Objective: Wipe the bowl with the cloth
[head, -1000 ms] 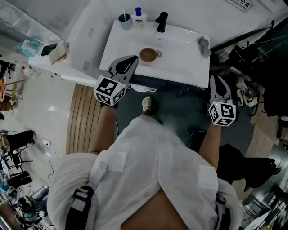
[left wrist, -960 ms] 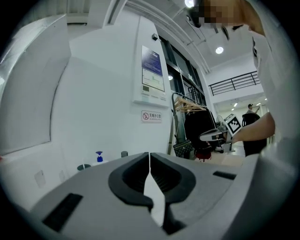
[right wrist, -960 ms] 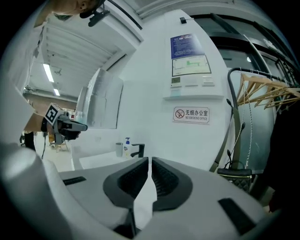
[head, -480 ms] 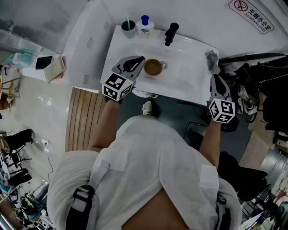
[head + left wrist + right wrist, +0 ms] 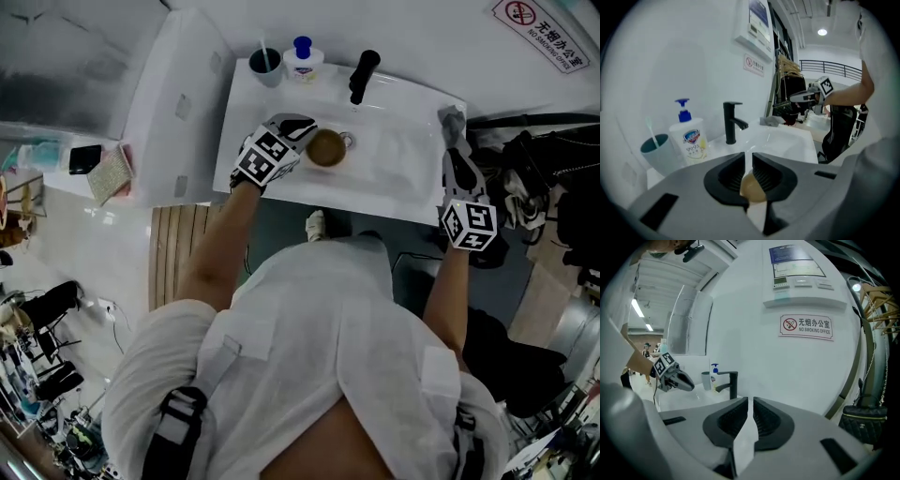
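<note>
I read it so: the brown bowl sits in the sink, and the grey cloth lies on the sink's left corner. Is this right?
Not quite. The grey cloth lies on the right corner of the sink, not the left; the head view shows it. The brown bowl does sit in the sink.

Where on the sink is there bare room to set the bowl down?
Free: the basin floor between the bowl and the cloth, in front of the faucet, and the front rim below it. Crowded: the back left corner, where the cup, the soap bottle and the faucet stand close together.
</note>
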Motion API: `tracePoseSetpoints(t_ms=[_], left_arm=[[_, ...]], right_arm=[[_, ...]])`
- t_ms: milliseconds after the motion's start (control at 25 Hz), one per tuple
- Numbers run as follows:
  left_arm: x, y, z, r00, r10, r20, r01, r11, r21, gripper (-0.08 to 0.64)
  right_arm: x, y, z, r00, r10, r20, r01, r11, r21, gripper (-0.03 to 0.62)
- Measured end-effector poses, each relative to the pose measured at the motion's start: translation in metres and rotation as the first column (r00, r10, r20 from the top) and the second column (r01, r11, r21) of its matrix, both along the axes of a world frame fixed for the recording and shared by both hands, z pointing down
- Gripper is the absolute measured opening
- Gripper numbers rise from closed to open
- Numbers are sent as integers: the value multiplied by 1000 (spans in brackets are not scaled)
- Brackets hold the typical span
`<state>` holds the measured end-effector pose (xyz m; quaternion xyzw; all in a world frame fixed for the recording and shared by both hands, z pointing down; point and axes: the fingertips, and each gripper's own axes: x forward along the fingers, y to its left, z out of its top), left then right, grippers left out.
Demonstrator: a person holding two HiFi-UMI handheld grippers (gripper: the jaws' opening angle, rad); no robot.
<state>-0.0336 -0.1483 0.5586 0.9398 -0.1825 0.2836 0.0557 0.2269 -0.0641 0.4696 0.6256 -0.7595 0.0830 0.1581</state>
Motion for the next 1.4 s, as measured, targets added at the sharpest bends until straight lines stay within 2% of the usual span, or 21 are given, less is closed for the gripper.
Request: tracePoseSetpoints(t_ms=[120, 280, 400, 520, 680, 760, 920, 1080, 1240, 1400], left_arm=[[-1, -6, 48, 994, 4, 110, 8, 994, -110, 121], [-8, 0, 107, 965, -2, 261, 69, 966, -248, 151], [-13, 2, 134, 940, -50, 338, 159, 939, -304, 186], [-14, 2, 149, 921, -91, 379, 237, 903, -359, 195], [-15, 5, 172, 903, -110, 415, 311, 835, -455, 195], [-14, 7, 181, 898, -111, 426, 329, 812, -483, 193], [-16, 4, 191, 880, -134, 455, 368, 799, -476, 129], [-11, 5, 197, 882, -147, 448, 384, 775, -501, 107], [-4, 1, 195, 889, -144, 436, 367, 794, -485, 35], [0, 1, 186, 896, -155, 417, 359, 804, -474, 20]], right_arm=[[3, -8, 8, 1000, -4, -9, 4, 1000, -17, 34], [10, -17, 16, 1000, -19, -25, 17, 999, -43, 35], [18, -24, 20, 999, -25, -24, 24, 998, -57, 41], [27, -34, 24, 999, -34, -29, 32, 997, -67, 44], [41, -47, 32, 999, -24, -33, 22, 996, -86, 49], [48, -54, 38, 999, -13, -32, 10, 995, -102, 81], [62, -68, 56, 998, -5, -68, -6, 987, -159, 150], [83, -80, 87, 985, 1, -173, -47, 964, -263, 175], [104, -87, 125, 966, 3, -257, -105, 917, -385, 207], [118, -86, 162, 962, -2, -273, -139, 857, -496, 215]])
